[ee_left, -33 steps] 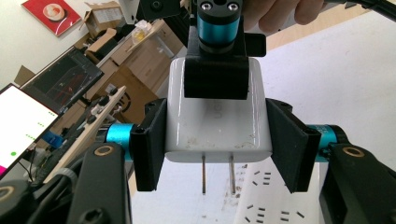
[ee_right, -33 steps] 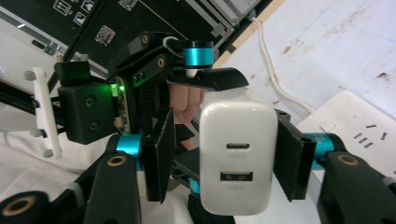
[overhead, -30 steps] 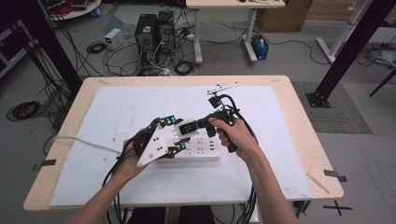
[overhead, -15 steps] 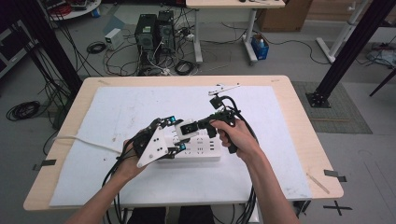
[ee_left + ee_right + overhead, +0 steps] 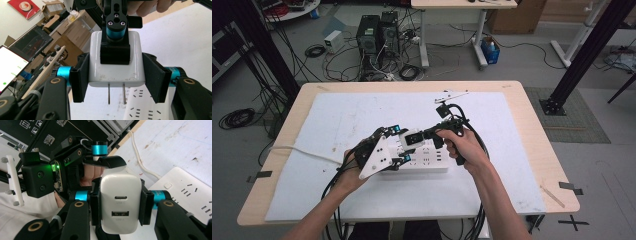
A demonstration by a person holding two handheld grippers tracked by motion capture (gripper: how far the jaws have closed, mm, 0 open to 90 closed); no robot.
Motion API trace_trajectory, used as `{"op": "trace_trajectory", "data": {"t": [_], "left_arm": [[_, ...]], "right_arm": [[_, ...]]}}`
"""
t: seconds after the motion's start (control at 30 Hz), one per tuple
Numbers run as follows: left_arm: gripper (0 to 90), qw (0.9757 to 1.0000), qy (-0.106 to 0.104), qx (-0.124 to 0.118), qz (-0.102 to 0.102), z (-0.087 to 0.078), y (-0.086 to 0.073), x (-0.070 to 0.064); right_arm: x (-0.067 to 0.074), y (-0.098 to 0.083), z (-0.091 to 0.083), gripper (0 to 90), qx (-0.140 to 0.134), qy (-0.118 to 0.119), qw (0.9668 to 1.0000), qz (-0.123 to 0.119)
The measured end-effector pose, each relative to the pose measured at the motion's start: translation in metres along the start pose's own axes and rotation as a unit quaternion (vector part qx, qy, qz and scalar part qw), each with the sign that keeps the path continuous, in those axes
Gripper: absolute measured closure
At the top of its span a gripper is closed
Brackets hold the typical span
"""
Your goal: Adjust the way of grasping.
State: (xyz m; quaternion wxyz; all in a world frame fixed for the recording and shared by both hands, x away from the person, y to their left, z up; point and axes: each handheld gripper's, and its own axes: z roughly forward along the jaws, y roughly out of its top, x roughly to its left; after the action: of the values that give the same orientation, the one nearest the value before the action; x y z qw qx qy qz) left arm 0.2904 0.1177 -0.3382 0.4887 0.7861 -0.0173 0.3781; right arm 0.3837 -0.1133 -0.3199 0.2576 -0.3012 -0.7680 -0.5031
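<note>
Lab, computer towers (image 5: 378, 36), floor cables (image 5: 337, 55)

The high view looks forward and down on the whole white-covered wooden worktop (image 5: 337, 120); both gripper views sit close, sharing the glossy white plug-in charger (image 5: 116, 72).

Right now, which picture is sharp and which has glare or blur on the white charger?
Left gripper view: the charger is sharp, with soft glare streaks on its glossy sides and a bright, washed-out table behind. Right gripper view: the charger's ports are crisp; the background is dark and soft. High view: evenly lit but coarse, so the charger and power strip lack detail.
</note>
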Motion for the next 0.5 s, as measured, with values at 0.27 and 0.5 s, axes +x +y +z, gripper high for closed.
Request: {"op": "trace_trajectory", "data": {"t": [0.27,0.5], "left_arm": [[42.3,1.0000,-0.001,0.000,-0.001,-0.0001,-0.0005,0.0004],[38.1,1.0000,0.003,-0.001,-0.004,0.0006,-0.0007,0.0008]], "right_arm": [[-0.0009,-0.0008,0.0003,62.3,-0.003,0.001,1.0000,0.006],[-0.0008,-0.0011,0.0012,62.4,-0.002,0.003,0.9999,0.010]]}}
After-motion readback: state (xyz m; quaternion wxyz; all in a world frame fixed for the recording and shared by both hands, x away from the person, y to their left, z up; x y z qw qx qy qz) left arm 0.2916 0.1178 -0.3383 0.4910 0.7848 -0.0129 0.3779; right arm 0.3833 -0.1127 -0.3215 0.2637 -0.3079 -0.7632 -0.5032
